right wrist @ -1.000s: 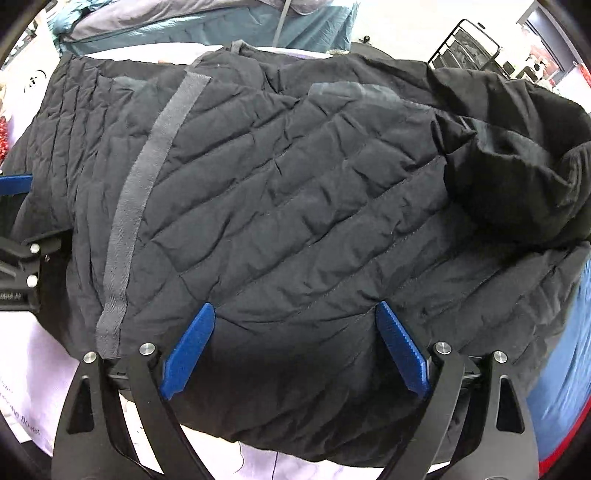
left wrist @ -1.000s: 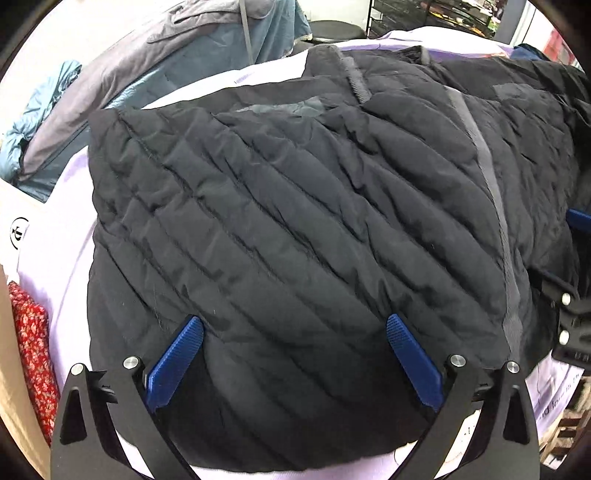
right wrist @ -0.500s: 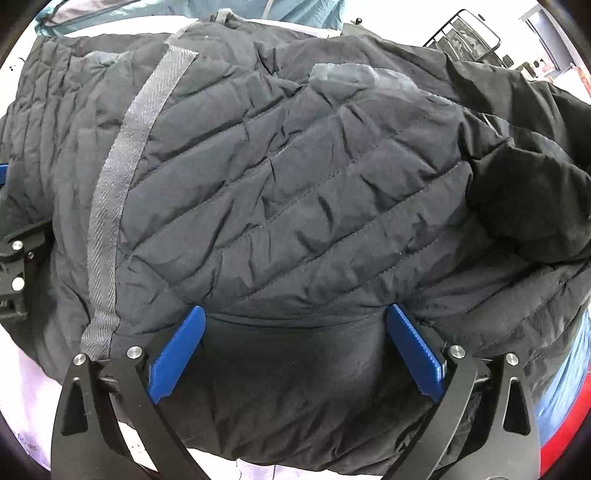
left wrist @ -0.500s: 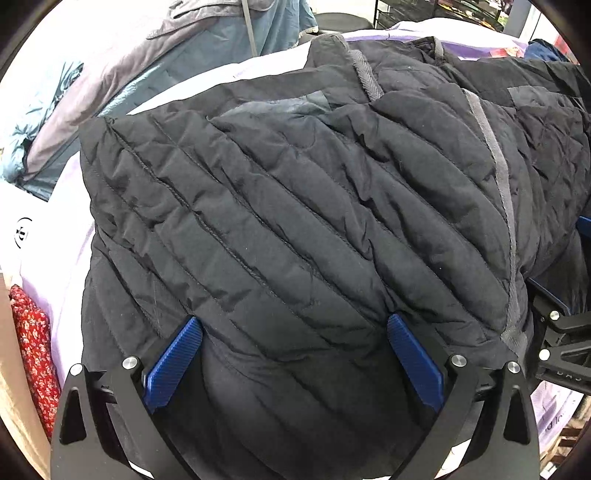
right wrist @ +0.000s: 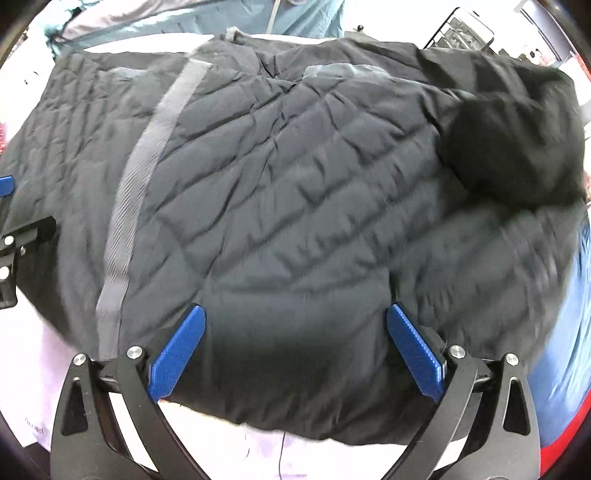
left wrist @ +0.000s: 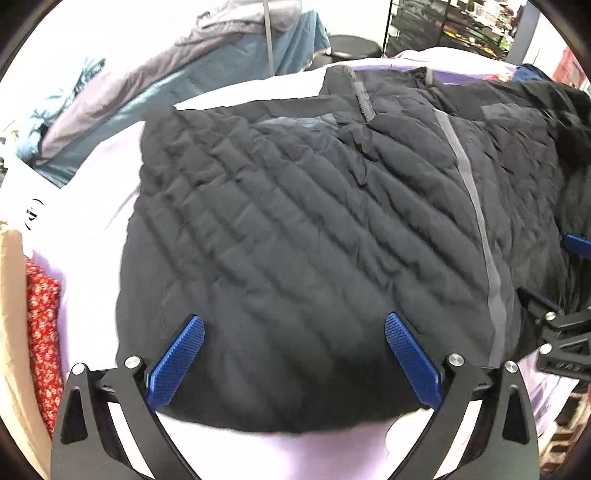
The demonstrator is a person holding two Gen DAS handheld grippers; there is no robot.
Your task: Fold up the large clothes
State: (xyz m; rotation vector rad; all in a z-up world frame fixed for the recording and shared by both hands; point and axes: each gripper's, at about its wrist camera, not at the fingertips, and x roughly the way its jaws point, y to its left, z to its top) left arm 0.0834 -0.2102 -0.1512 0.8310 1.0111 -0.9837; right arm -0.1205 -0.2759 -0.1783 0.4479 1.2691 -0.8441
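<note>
A large black quilted jacket [left wrist: 314, 229] with a grey centre strip [left wrist: 480, 229] lies spread on a pale lilac surface [left wrist: 92, 229]. It fills the right wrist view [right wrist: 295, 206] too, its black hood [right wrist: 513, 147] bunched at the upper right. My left gripper [left wrist: 293, 354] is open, its blue fingers [left wrist: 177, 362] wide apart over the jacket's near hem. My right gripper [right wrist: 295, 350] is open too, over the near hem further right. Neither holds cloth. The right gripper's black frame [left wrist: 561, 343] shows at the left view's right edge.
A grey and teal garment [left wrist: 184, 85] lies heaped at the back left. A red flowered cloth [left wrist: 40, 332] lies at the left edge. A black wire rack [left wrist: 443, 26] stands behind. Blue and red fabric [right wrist: 569, 332] lies at the right edge of the right view.
Both grippers have pulled back and up from the jacket, so the near hem and the lilac surface below it show again. The jacket lies flatter. The fingers stay wide open.
</note>
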